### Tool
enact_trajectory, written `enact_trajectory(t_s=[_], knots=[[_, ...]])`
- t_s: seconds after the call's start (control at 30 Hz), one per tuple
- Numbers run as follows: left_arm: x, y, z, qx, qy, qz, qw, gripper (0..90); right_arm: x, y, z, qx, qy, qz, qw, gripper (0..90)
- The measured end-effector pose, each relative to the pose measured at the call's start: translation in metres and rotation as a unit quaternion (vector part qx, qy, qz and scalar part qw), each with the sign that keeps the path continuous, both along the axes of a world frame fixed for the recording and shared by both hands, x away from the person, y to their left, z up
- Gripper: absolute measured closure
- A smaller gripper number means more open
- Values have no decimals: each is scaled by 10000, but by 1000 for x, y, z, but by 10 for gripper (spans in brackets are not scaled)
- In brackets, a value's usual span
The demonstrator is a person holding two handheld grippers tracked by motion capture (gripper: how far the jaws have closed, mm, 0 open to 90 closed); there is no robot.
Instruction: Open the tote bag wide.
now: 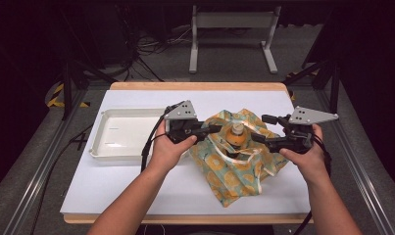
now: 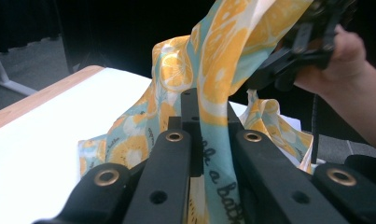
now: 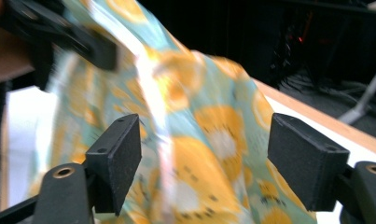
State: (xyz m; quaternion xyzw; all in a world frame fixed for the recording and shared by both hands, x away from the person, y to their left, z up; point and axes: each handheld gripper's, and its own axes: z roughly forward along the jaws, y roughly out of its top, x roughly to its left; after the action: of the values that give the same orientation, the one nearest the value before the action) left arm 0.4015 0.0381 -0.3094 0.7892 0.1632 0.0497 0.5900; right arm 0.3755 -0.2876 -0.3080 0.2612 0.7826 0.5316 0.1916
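Note:
A cloth bag (image 1: 239, 169) printed with orange slices on teal lies crumpled at the table's middle right. Inside its opening an orange bottle (image 1: 237, 137) with a beige cap stands upright. My left gripper (image 1: 215, 129) points right and is shut on the bag's left rim; in the left gripper view the cloth (image 2: 213, 74) rises taut from between the closed jaws. My right gripper (image 1: 259, 129) points left at the bag's right rim. Its pads (image 3: 118, 154) stand wide apart, with the bag's cloth (image 3: 199, 140) between and beyond them, not pressed.
A white tray (image 1: 104, 147) sits on the white mat (image 1: 136, 191) left of my left hand. The table's wooden edge (image 1: 195, 85) runs along the back. Beyond it stand a grey metal frame (image 1: 232, 22) and floor cables (image 1: 151, 46).

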Motion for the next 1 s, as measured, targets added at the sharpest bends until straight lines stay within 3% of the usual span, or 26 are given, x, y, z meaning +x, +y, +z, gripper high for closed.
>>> enact_trajectory(t_s=[0.23, 0.47, 0.6, 1.0], knots=[[0, 0, 0, 38, -21, -58, 10000, 871, 11, 0, -18, -223, 177, -194, 9994, 264], [0, 0, -1, 16, 3, -62, 10000, 871, 11, -4, -20, -270, 148, -184, 9994, 696], [1, 0, -1, 9, 5, -62, 10000, 870, 10, -6, -17, -297, 116, -168, 9994, 867], [10, 9, -4, 112, -15, 116, 9999, 864, 15, -17, -6, -114, 99, -229, 9996, 896]])
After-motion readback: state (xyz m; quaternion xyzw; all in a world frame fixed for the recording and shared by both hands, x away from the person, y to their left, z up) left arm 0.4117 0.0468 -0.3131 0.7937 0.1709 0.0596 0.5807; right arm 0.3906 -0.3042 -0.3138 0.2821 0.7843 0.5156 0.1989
